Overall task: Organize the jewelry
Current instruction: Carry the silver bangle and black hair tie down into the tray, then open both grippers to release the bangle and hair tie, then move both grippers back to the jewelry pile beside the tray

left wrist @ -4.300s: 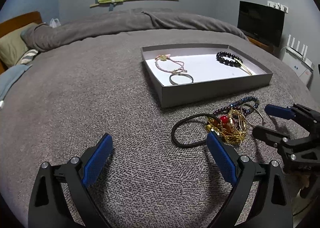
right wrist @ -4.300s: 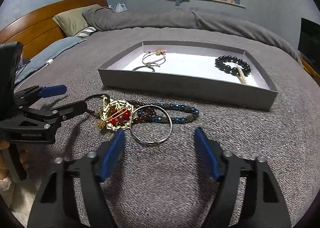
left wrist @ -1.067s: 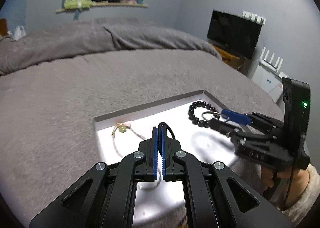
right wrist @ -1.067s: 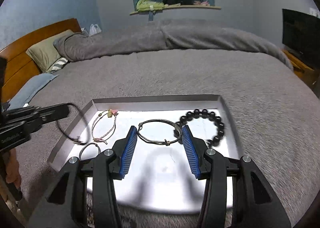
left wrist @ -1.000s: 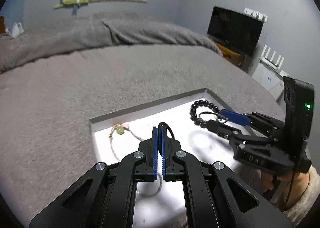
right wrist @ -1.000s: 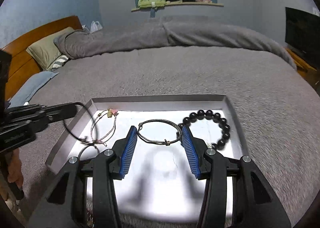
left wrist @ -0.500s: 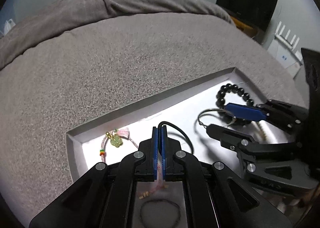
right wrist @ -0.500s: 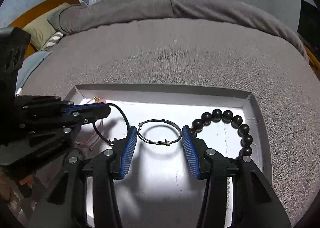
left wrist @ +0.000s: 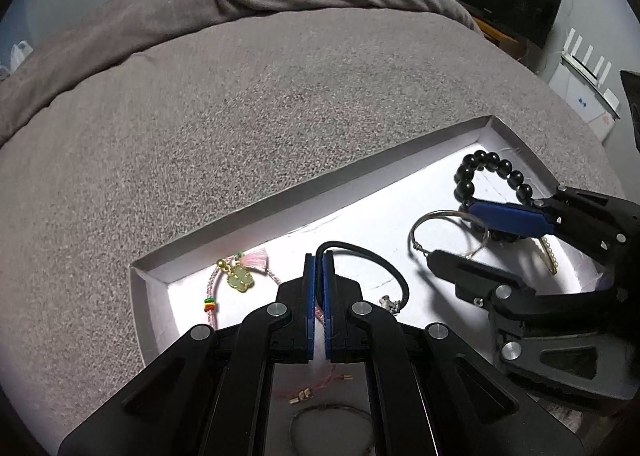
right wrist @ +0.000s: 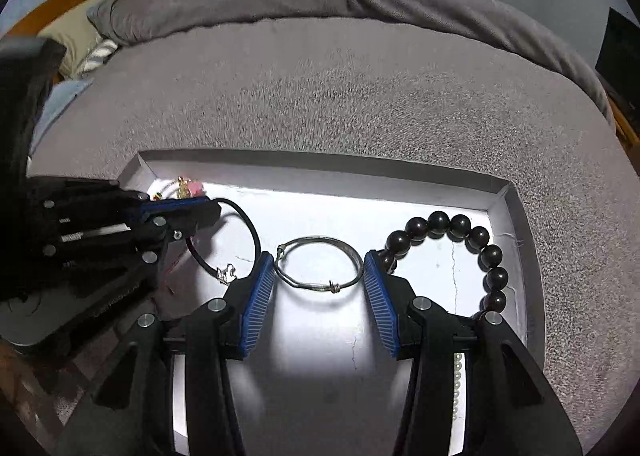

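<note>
A shallow grey tray (left wrist: 256, 216) with a white floor lies on the grey bedspread (left wrist: 240, 104), and both grippers hang over it, pointing down into it.

The left gripper (left wrist: 319, 260) has its blue fingers (left wrist: 309, 296) pressed together on a black cord bracelet (left wrist: 372, 256), which loops out from the fingertips toward the tray's middle and ends in a small silver clasp.

The right gripper (right wrist: 319, 268) has its fingers (right wrist: 258, 296) partly apart, clamped on either side of a thin silver wire bangle (right wrist: 320, 264) that spans the gap between them above the middle of the tray.

At the tray's far left corner lies a pink beaded bracelet (left wrist: 240, 280) with a green charm and a pink tassel. Along the tray's right end curves a black bead bracelet (right wrist: 472, 244), just beside the right gripper's outer finger. Near the tray's front edge, under the left gripper, lies another thin ring bracelet (left wrist: 332, 416), partly hidden.
</note>
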`<state>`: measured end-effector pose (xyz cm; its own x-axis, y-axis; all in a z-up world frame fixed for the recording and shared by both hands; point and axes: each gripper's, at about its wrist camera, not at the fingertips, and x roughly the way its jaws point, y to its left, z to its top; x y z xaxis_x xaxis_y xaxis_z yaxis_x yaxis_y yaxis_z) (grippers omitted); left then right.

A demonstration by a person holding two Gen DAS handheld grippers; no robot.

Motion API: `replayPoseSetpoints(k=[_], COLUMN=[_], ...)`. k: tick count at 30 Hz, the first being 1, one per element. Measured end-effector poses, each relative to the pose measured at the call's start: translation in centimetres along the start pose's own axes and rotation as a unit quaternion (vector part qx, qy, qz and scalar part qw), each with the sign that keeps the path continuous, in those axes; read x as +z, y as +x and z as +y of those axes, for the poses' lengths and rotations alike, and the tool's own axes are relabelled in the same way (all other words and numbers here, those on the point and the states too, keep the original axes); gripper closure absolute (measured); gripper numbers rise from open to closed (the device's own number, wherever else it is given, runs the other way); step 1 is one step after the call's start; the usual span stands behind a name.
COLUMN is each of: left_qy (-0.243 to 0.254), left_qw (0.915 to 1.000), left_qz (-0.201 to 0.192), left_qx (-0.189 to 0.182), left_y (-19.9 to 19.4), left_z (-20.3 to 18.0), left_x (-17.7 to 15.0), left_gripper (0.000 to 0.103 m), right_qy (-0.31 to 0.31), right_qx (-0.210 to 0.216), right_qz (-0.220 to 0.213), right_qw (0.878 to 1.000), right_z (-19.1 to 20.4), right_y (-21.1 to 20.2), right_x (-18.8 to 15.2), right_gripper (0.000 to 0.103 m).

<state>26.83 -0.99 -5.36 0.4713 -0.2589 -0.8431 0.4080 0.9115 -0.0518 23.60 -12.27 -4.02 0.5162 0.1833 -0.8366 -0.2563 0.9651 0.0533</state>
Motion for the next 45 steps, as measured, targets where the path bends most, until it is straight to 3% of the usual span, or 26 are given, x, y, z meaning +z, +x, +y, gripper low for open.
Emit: replayPoseSetpoints(k=[3,18,20,25,29,33,35,38,41,45], left_qy=[-0.003,-0.007,-0.007,-0.01,-0.017,-0.038,-0.05,-0.062,-0.065,-0.068], left_qw=[1.0,0.9999,0.9999,0.9999,0.9996,0.9967,0.9941,0.9906,0.9859,0.978], left_qz=[0.004,0.01,0.007,-0.006,-0.023,-0.071,-0.096,-0.121,-0.152,-0.19], left_qx=[0.001,0.003,0.005,0.005,0.004,-0.001,0.003,0.005,0.024,0.051], left_y=[0.2,0.7,0.6,0.1,-0.6,-2.9,-4.3,-6.3,-8.8,-12.0], left_z=[0.3,0.5,0.4,0.4,0.5,0.8,0.9,1.0,0.7,-0.1], left_x=[0.0,-0.2,-0.1,-0.2,-0.2,-0.6,-0.8,-1.3,-2.4,-4.5], left_gripper=[0.099,0.096,0.083,0.079,0.064,0.053,0.041,0.032,0.023,0.012], right_qy=[-0.008,-0.011,-0.012,-0.017,-0.028,-0.045,-0.046,-0.039,-0.027,-0.015], right_qx=[-0.005,-0.01,-0.011,-0.015,-0.025,-0.043,-0.041,-0.038,-0.029,-0.024], right_qz=[0.024,0.021,0.02,0.016,-0.005,-0.032,-0.043,-0.06,-0.083,-0.104], right_qw=[1.0,1.0,1.0,1.0,0.999,0.998,0.997,0.997,0.996,0.994], right_z=[0.2,0.2,0.1,0.4,0.8,1.4,1.4,1.0,0.4,-0.1], right_y=[0.8,0.9,0.9,0.8,-0.1,-1.6,-2.6,-4.3,-6.5,-8.8], right_x=[0.1,0.0,0.0,-0.2,-0.4,-1.0,-1.3,-2.0,-3.4,-5.4], right_gripper=[0.056,0.056,0.055,0.054,0.039,0.032,0.03,0.022,0.01,0.006])
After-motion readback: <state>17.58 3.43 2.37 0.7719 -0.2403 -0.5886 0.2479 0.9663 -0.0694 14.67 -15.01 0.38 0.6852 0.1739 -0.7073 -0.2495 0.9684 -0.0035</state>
